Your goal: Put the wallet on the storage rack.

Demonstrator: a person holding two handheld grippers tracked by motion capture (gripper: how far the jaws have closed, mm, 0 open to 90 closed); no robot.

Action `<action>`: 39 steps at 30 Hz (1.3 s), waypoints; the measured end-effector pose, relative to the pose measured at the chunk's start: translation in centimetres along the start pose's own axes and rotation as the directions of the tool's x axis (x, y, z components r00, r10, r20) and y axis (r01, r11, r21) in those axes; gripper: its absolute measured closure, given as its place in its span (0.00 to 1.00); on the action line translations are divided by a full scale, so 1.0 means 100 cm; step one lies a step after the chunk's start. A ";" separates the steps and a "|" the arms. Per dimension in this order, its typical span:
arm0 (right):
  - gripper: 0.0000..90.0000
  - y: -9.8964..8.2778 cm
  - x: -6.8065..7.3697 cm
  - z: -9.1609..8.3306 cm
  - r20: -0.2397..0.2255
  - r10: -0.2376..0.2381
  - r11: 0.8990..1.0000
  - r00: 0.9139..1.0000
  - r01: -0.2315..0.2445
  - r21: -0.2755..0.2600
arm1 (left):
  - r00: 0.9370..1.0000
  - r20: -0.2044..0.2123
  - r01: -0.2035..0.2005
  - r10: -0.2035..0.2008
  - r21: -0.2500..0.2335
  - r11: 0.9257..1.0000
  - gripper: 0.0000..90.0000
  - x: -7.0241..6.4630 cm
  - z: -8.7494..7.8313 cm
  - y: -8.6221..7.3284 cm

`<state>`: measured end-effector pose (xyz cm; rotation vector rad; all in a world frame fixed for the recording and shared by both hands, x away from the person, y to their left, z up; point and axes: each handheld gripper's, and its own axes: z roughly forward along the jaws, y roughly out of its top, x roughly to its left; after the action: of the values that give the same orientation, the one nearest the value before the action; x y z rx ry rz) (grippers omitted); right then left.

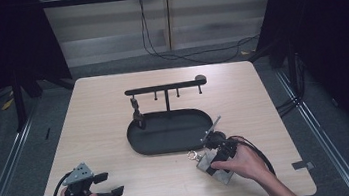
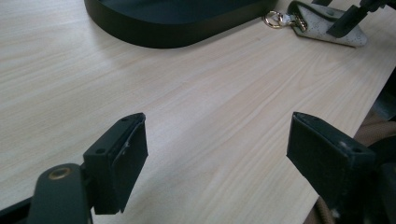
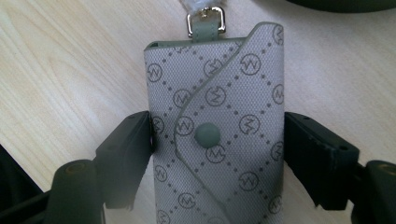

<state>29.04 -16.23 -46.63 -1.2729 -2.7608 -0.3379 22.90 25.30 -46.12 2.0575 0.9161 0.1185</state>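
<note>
The left gripper point(image 1: 106, 185) is held at the near left corner of the table point(image 1: 94, 118), its jaws spread wide with nothing between them; in the left gripper view flat matte black pads point(image 2: 125, 161) are seen above bare pale wood-grain laminate. The right gripper point(image 1: 214, 149) is held by the right hand point(image 1: 243, 162) at the near right, with its jaws set on either side of a grey key pouch point(image 3: 217, 126). In the right gripper view the pouch is seen as woven fabric printed with a diamond lattice of dots and circled monograms, closed by a curved flap and a round snap point(image 3: 207, 135). The left jaw touches the pouch edge; contact at the right jaw cannot be determined. The pouch's lower end is cut off. A metal clasp point(image 3: 204, 19) projects from its far end. Just beyond, a black oval tray point(image 1: 140, 143) carries a post with a horizontal hook bar point(image 1: 163, 87). A small dark item point(image 1: 137, 113) hangs from its left hook; its form cannot be made out.
</note>
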 end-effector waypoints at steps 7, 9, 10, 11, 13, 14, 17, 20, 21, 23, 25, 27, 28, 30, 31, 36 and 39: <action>0.30 0.002 0.003 0.004 0.009 -0.007 1.000 1.000 0.007 0.014 | 1.000 -0.001 0.007 -0.007 -0.002 1.000 0.22 0.000 0.000 0.000; 0.31 0.002 0.003 0.004 0.013 -0.010 1.000 1.000 0.009 0.016 | 1.000 -0.003 0.008 -0.008 -0.001 1.000 0.22 0.000 0.000 0.000; 0.31 0.002 0.003 0.004 0.014 -0.008 1.000 1.000 0.008 0.015 | 1.000 -0.003 0.008 -0.008 0.000 1.000 0.22 0.000 0.000 0.000; 0.32 0.002 0.003 0.004 0.015 -0.006 1.000 1.000 0.006 0.016 | 1.000 -0.006 0.006 -0.006 -0.002 1.000 0.22 0.001 0.000 0.000; 0.34 0.003 0.003 0.003 0.019 -0.002 1.000 1.000 0.002 0.019 | 1.000 -0.004 0.011 -0.011 -0.002 1.000 0.22 0.001 0.000 0.000; 0.35 0.003 0.004 0.002 0.019 0.000 1.000 1.000 -0.001 0.020 | 1.000 -0.006 0.010 -0.010 -0.002 1.000 0.22 0.001 0.000 0.000; 0.37 0.003 0.004 0.001 0.022 0.007 1.000 1.000 -0.007 0.014 | 1.000 -0.007 0.011 -0.011 -0.001 1.000 0.22 0.001 0.000 0.000; 0.38 0.004 0.005 0.000 0.035 0.003 1.000 0.999 -0.004 0.027 | 1.000 -0.005 0.008 -0.008 0.002 1.000 0.22 0.001 0.000 0.000; 0.38 0.005 0.006 -0.001 0.041 0.009 1.000 0.999 -0.010 0.028 | 1.000 -0.005 0.008 -0.008 0.005 1.000 0.22 0.001 0.000 0.000; 0.38 0.006 0.006 -0.002 0.039 0.017 0.999 0.999 -0.019 0.036 | 1.000 -0.010 0.000 0.000 0.010 1.000 0.22 0.001 0.000 0.000; 0.38 0.007 0.007 -0.005 0.042 0.014 0.999 0.999 -0.015 0.038 | 1.000 -0.007 0.005 -0.005 0.005 1.000 0.22 0.001 0.000 0.000; 0.38 0.009 0.009 -0.008 0.044 0.009 0.999 0.999 -0.011 0.035 | 1.000 -0.008 0.005 -0.005 0.006 1.000 0.22 0.001 0.000 0.000; 0.38 0.009 0.009 -0.009 0.044 0.008 0.999 0.999 -0.010 0.037 | 1.000 -0.008 0.004 -0.004 0.007 1.000 0.22 0.001 0.000 0.000; 0.38 0.010 0.011 -0.012 0.049 0.006 0.999 0.999 -0.008 0.040 | 1.000 -0.007 0.005 -0.005 0.007 1.000 0.22 0.001 0.000 0.000; 0.38 0.011 0.011 -0.013 0.050 0.004 0.999 0.999 -0.006 0.045 | 1.000 -0.007 0.004 -0.004 0.007 1.000 0.22 0.001 0.000 0.000; 0.38 0.012 0.013 -0.018 0.057 0.001 0.999 0.998 -0.004 0.049 | 1.000 -0.007 0.004 -0.004 0.007 1.000 0.22 0.002 0.000 0.000; 0.38 0.013 0.011 -0.020 0.053 0.006 0.999 0.999 -0.009 0.047 | 1.000 -0.008 0.004 -0.004 0.009 1.000 0.22 0.003 0.000 0.001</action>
<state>29.22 -15.07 -44.26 -1.2993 -2.7891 -0.2399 23.16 25.41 -46.11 2.0643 0.9275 0.1207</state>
